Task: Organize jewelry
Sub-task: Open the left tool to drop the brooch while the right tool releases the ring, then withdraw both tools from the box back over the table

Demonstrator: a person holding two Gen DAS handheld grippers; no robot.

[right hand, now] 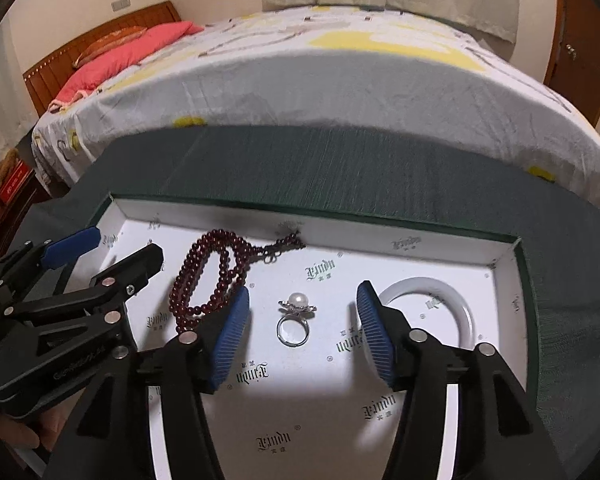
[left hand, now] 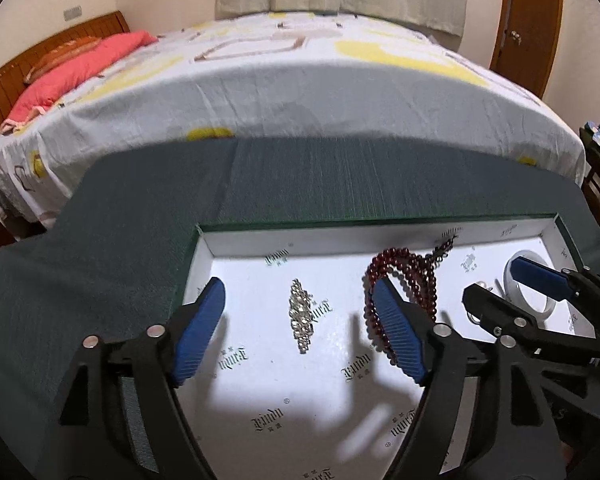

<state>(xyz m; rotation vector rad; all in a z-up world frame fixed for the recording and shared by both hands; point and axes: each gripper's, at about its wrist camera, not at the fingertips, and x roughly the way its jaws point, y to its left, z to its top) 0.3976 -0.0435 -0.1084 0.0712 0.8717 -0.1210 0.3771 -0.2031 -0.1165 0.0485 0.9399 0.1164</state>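
- Jewelry sat loose in the white box (right hand: 500, 264): pearl ring (right hand: 295, 320) mid-floor, red bead necklace (right hand: 212, 276) to its left, white bangle (right hand: 466, 312) to its right, sparkly brooch (left hand: 301, 316) further left.
- Right gripper (right hand: 300, 336) was spread wide around the ring, holding nothing.
- Left gripper (left hand: 300, 336) gaped over the brooch, empty too.
- I'd have lowered straight down and pinched the band, not the pearl.

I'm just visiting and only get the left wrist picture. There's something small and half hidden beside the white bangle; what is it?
Observer: A silver pearl ring, lying flat in the white-lined tray.
Operator: Is the other gripper holding it?
Observer: No. The right gripper is open, with the ring between its fingers, untouched.
Operator: Is the bangle a whole circle?
Observer: Partly hidden, but the white bangle curves unbroken where visible, right of the ring.
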